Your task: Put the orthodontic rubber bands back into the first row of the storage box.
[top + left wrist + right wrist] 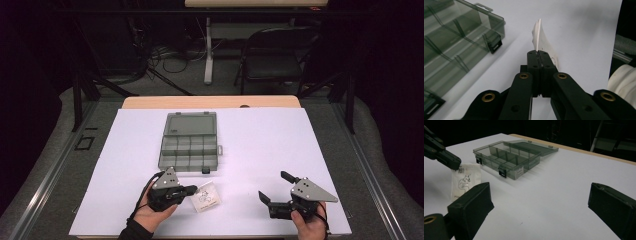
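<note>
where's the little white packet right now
In the high view the white packet sits near the table's front left, pinched at one edge by the left gripper, just in front of the open compartment box.

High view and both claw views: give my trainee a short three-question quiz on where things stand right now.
1. True or false: the left claw is shut on the small white packet.
2. What state is the lid of the grey compartment box in? A) latched shut B) open, lying flat behind the box C) taken off and set beside the right claw
3. In a word, how do the jaws of the right claw stand, and is anything between them?

Key:
1. True: the jaws pinch the packet's edge, lifting one side off the white table cover.
2. B.
3. Open, with nothing between them.
</note>
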{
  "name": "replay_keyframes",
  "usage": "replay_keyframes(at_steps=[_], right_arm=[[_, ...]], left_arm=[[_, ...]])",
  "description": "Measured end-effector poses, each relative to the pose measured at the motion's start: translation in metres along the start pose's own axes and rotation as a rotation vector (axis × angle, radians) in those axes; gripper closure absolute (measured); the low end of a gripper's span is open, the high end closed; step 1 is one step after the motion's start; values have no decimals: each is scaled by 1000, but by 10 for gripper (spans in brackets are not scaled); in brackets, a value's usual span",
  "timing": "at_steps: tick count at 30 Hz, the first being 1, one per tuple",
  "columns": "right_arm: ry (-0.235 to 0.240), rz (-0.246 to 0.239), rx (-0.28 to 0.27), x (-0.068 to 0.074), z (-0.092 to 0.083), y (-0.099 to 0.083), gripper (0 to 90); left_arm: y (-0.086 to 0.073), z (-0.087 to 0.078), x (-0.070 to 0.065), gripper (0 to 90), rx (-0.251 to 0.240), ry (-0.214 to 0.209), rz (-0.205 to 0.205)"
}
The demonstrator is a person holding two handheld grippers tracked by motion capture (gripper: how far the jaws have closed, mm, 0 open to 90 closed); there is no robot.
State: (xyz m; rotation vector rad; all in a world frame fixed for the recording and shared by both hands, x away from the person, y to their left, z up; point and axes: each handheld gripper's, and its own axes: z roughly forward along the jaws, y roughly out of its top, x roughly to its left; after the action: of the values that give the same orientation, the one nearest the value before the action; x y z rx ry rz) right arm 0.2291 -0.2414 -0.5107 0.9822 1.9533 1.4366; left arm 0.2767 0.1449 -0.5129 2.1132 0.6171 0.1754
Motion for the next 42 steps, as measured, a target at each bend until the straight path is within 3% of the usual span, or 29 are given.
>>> replay_keyframes(at_steps=[1, 11, 21, 29, 34, 42], right_arm=[[1, 1, 2, 0, 0, 0, 45], [0, 4, 16, -1, 0, 0, 45], [3, 3, 20, -1, 0, 0, 45], [1, 3, 19, -1, 0, 0, 45], [1, 2, 21, 0, 1, 0, 45], [-3, 4, 10, -1, 2, -1, 45]], left_arm=[[1, -8, 3, 896, -29, 18, -4], [-2, -40, 24, 896, -120, 105, -59], [-6, -62, 37, 897, -164, 166, -92], [-6, -69, 43, 897, -167, 188, -94], [4, -74, 50, 897, -176, 199, -90], [35, -84, 67, 897, -190, 228, -54]])
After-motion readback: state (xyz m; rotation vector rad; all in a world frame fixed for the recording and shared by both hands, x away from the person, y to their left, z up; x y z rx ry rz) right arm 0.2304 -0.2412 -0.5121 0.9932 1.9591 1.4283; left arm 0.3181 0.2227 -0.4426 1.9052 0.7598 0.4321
